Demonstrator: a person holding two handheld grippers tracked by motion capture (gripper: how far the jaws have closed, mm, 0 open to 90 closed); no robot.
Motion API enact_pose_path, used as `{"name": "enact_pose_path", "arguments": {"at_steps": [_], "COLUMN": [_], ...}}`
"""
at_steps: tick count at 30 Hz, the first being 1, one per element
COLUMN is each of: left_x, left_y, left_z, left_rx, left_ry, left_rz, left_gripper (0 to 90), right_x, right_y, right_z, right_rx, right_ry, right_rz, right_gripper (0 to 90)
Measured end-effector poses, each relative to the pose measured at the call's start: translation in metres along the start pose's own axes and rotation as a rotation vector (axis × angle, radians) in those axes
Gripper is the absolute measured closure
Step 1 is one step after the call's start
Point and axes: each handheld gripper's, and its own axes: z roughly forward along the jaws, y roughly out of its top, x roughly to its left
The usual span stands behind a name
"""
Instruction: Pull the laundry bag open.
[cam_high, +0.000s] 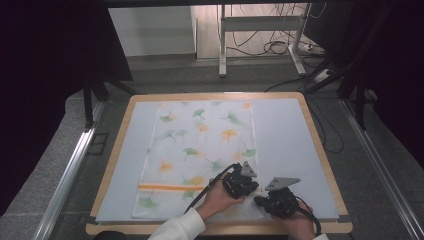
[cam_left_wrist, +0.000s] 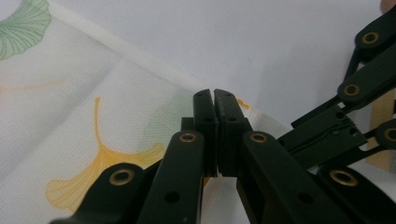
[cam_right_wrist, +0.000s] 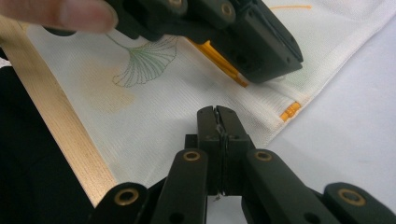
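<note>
A white cloth printed with green and orange ginkgo leaves and one orange stripe lies flat on the pale blue mat. Both grippers sit at its near right corner. My left gripper is shut where the stripe meets the right hem, and a small ridge of cloth rises at the left gripper tips. My right gripper is shut on the cloth beside the corner, with a sliver of white fabric between its pads. The cloth spreads to the left behind the left jaws.
The mat covers a wooden table whose rim runs close to the grippers at the near side. Beyond the table stand a desk frame with cables on the floor and dark stands at both sides.
</note>
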Motion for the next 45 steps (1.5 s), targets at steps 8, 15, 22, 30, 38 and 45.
{"name": "enact_pose_path", "arguments": {"at_steps": [8,15,22,30,38,45], "left_x": [-0.001,-0.002,-0.004,-0.003,-0.004,-0.004], "left_y": [0.001,0.005,0.004,0.002,-0.001,-0.002], "left_z": [0.003,0.006,0.006,0.004,0.002,0.001], "left_rx": [0.019,0.041,0.034,0.032,0.025,0.021], "left_ry": [0.000,0.013,0.024,0.034,0.042,0.044], "left_rz": [0.007,0.016,0.017,0.041,0.040,0.034], "left_gripper": [88.1,89.3,90.0,90.0,90.0,90.0], "right_x": [0.000,0.000,0.000,-0.009,-0.015,-0.017], "right_y": [0.000,0.000,0.001,0.003,0.003,0.003], "right_z": [0.000,0.000,0.000,0.000,0.000,0.000], "right_rx": [0.001,0.002,0.004,-0.002,0.002,0.005], "right_ry": [0.002,-0.001,-0.008,-0.031,0.002,0.019], "right_rz": [0.003,0.002,0.000,0.053,0.107,0.124], "right_gripper": [88.4,88.4,88.4,89.1,89.4,89.4]}}
